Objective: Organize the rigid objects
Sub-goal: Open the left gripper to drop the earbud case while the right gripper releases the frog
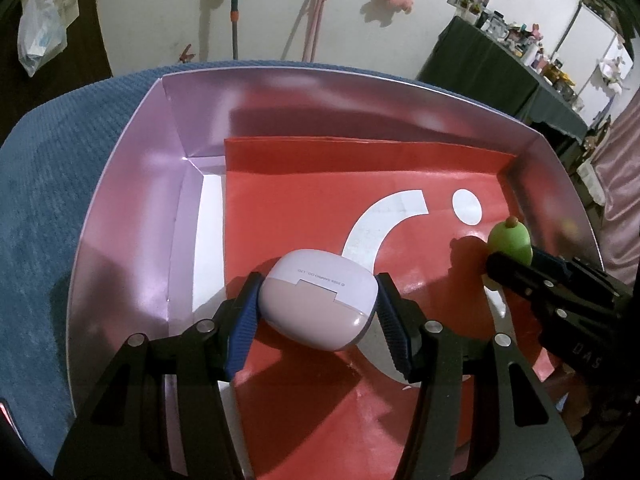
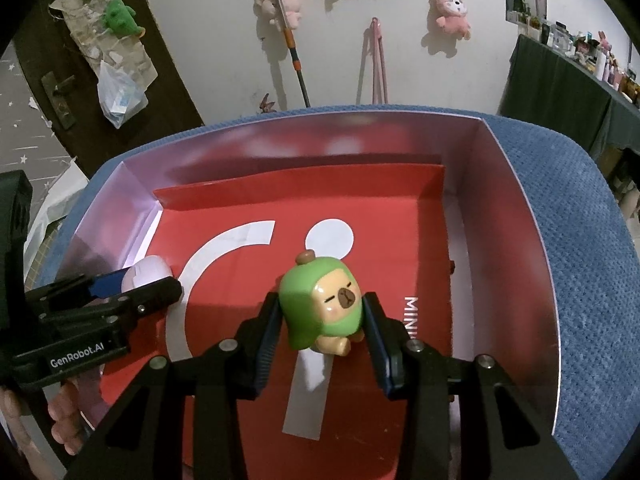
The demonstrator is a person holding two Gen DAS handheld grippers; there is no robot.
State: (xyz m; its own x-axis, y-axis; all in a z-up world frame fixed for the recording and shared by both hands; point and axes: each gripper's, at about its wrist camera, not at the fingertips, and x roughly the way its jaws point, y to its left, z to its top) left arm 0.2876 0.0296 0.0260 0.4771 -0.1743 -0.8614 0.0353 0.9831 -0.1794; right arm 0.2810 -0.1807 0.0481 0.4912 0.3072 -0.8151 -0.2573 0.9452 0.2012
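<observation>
My left gripper (image 1: 318, 300) is shut on a pink and lilac earbud case (image 1: 319, 298), held low over the red sheet (image 1: 288, 184) inside the lilac box (image 1: 168, 168). My right gripper (image 2: 322, 320) is shut on a green capybara figurine (image 2: 324, 304), held over the same red sheet (image 2: 400, 216) in the box (image 2: 516, 208). In the left wrist view the figurine (image 1: 510, 240) and the right gripper's fingers (image 1: 516, 276) show at the right. In the right wrist view the earbud case (image 2: 146, 274) and the left gripper's fingers (image 2: 152, 294) show at the left.
The box stands on a blue textured cloth (image 1: 52, 184), which also shows in the right wrist view (image 2: 580, 208). Beyond is a white wall with a pink plush (image 2: 452, 12) and a mop handle (image 2: 288, 40). A dark-covered table (image 1: 500, 72) with several small items stands at the right.
</observation>
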